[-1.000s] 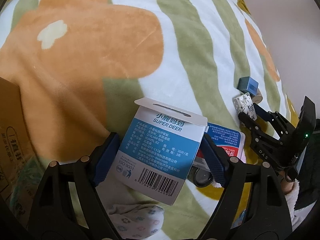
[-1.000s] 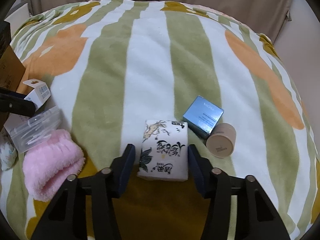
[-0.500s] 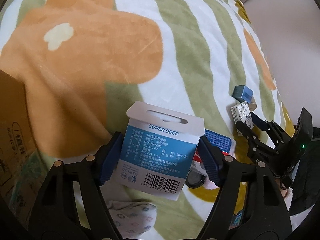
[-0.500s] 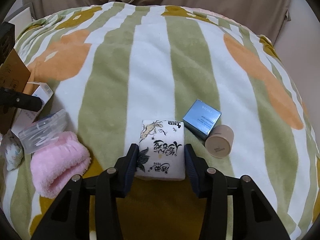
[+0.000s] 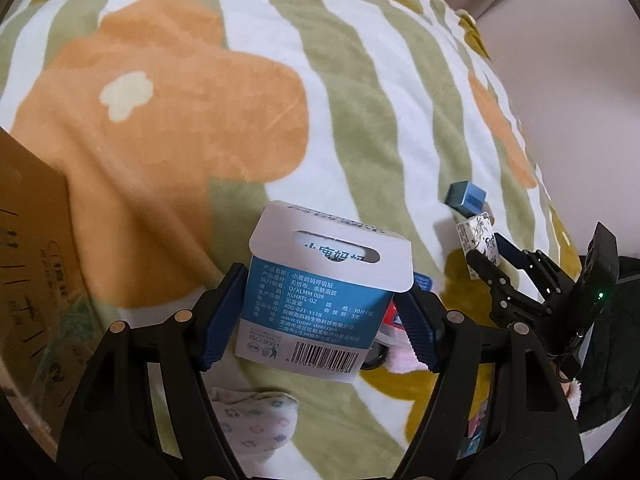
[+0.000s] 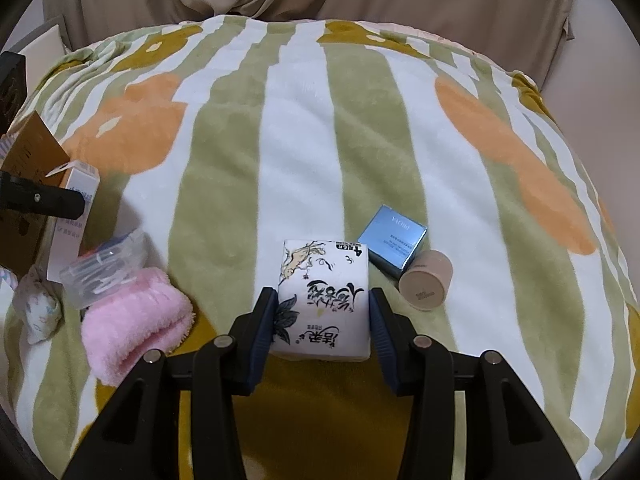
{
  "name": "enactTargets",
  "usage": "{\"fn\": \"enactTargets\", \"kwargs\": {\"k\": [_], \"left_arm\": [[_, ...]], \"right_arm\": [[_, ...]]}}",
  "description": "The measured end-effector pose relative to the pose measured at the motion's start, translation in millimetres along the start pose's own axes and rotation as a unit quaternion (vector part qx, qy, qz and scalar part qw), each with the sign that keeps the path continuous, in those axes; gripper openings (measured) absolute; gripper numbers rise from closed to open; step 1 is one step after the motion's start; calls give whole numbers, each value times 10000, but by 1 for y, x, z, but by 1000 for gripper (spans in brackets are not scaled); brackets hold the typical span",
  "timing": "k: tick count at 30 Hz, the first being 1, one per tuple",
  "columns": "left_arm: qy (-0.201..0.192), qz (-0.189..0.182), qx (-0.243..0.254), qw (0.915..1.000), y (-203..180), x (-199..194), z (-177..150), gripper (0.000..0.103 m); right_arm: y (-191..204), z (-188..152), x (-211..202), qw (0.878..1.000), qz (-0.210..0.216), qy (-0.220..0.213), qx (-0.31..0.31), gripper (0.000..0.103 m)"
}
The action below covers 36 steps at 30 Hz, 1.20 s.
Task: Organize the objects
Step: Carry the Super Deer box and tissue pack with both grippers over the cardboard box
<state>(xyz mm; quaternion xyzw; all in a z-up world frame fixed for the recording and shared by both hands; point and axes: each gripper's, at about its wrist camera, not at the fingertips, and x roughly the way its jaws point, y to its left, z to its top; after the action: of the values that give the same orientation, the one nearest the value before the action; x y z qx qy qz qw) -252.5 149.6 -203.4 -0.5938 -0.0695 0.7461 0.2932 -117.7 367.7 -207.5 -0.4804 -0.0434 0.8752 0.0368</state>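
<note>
Here, the left gripper (image 5: 320, 316) is clamped on the blue-and-white box (image 5: 320, 300) above the striped blanket (image 5: 360, 120). The right gripper (image 6: 322, 320) squeezes the tissue pack (image 6: 322, 300), left of the blue carton (image 6: 392, 236).

The right gripper (image 6: 322, 324) has its blue-padded jaws closed against the two sides of a white tissue pack (image 6: 323, 300) printed with black ink drawings, which lies on the striped blanket (image 6: 304, 152). Just beyond the right jaw and to its right stands a blue box (image 6: 392, 236), and a beige round jar (image 6: 425, 286) lies touching that box's near corner, just beside the pack. Left of the left jaw sits a folded pink towel (image 6: 134, 326), with a clear plastic bag (image 6: 104, 270) resting against its far edge. Farther left, the left gripper (image 6: 42, 202) grips a white and blue box (image 6: 72, 216) beside a brown cardboard box (image 6: 28, 160).
</note>
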Motion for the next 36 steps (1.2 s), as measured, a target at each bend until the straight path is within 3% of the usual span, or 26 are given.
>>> {"fn": "enactTargets", "kwargs": {"k": [10,22,36], "left_arm": [[-328,32,157,9993,-24,-33,-1,70],[-975,155,408,9943,-44,-117,-9,70],[-1695,555,253,9836,-8,-224,-36,70]], "right_arm": [[0,8,-33,9997,-33,-225,30,42],[9,33,-97,9979,-54,-642,86,42],[67,75,-166,9932,135,-1144,-196,42]]}}
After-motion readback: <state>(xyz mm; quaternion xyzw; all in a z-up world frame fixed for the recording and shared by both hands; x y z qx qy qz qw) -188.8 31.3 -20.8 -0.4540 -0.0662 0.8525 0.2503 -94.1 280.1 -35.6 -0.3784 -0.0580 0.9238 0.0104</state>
